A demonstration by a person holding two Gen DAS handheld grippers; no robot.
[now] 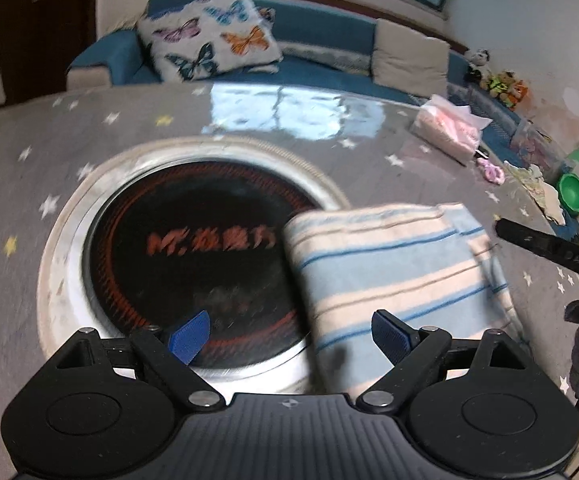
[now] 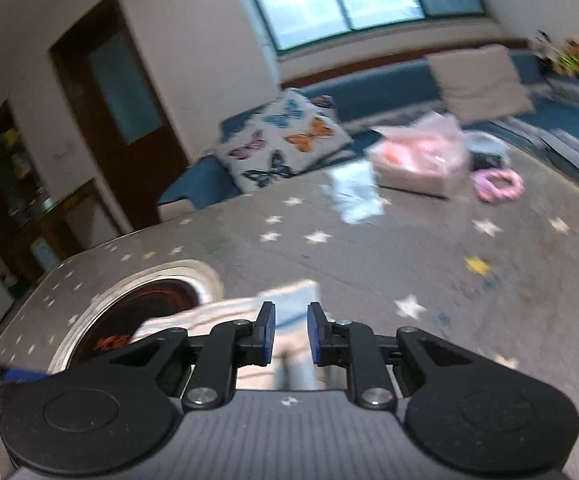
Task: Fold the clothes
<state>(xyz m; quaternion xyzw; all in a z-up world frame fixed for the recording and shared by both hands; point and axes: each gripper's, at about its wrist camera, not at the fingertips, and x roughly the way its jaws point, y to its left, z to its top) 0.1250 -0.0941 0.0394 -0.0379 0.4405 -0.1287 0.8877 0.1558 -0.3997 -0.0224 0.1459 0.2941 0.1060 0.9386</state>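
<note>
Currently, the folded striped cloth (image 1: pixel 401 280) lies on the star-patterned counter (image 1: pixel 21 184), overlapping the round burner (image 1: pixel 177 256), while the left hand-held gripper (image 1: pixel 289 336) hovers released and the right hand-held gripper (image 2: pixel 291 334), narrowly parted, grasps nothing.

R claw (image 2: pixel 291 334) part-open above folded cloth (image 2: pixel 225 312), blurry.

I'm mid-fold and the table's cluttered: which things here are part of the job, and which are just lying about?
Job: striped cloth, folded, partly over the round burner; left gripper; right gripper.

Lying about: tissue pack, pink ring, green bowl, butterfly pillow.
</note>
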